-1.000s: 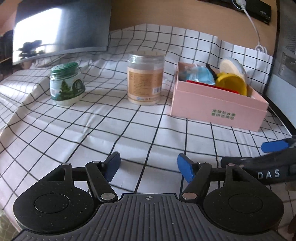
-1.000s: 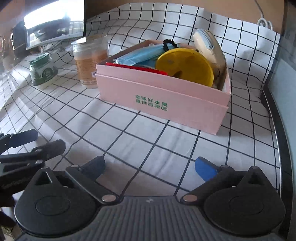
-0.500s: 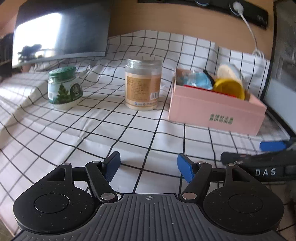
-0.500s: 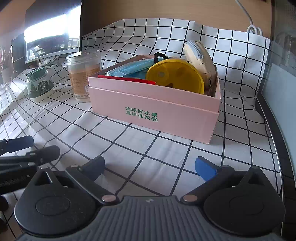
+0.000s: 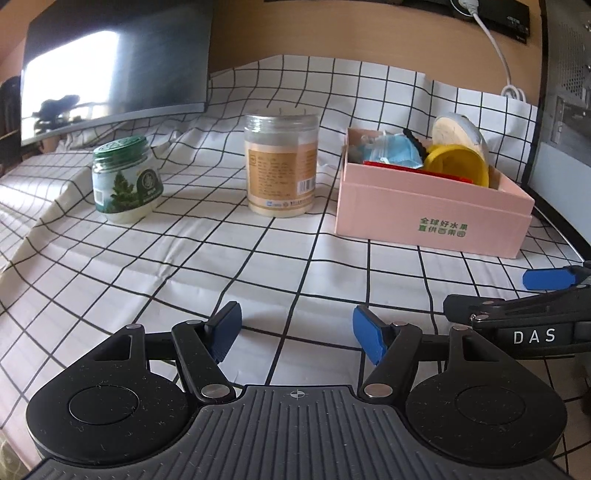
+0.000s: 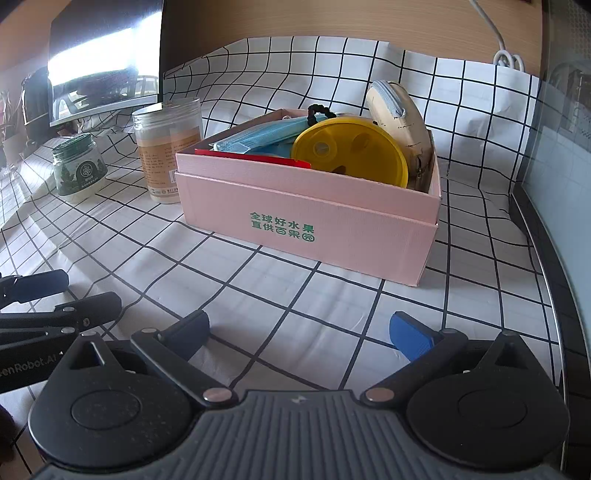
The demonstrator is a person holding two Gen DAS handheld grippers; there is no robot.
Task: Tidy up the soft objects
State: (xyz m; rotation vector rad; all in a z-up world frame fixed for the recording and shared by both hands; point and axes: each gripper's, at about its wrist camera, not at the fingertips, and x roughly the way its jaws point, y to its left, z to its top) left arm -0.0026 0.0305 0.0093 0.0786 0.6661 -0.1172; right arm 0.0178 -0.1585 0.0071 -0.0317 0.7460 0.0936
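Hovering low over checked cloth (image 5: 184, 266), left gripper (image 5: 297, 330) and right gripper (image 6: 299, 332) both empty, jaws apart. Pink box (image 6: 332, 221) mid-frame in right view holds blue face masks (image 6: 258, 136), yellow lid (image 6: 351, 155), beige pouch (image 6: 402, 118). Two jars (image 5: 280, 166) left of box.

Domestic desk setting: checked tablecloth (image 5: 229, 266) over the surface, monitor (image 5: 110, 70) at upper left, power strip (image 5: 491, 14) with white cable (image 5: 495, 51) on wood-toned wall, upper right.
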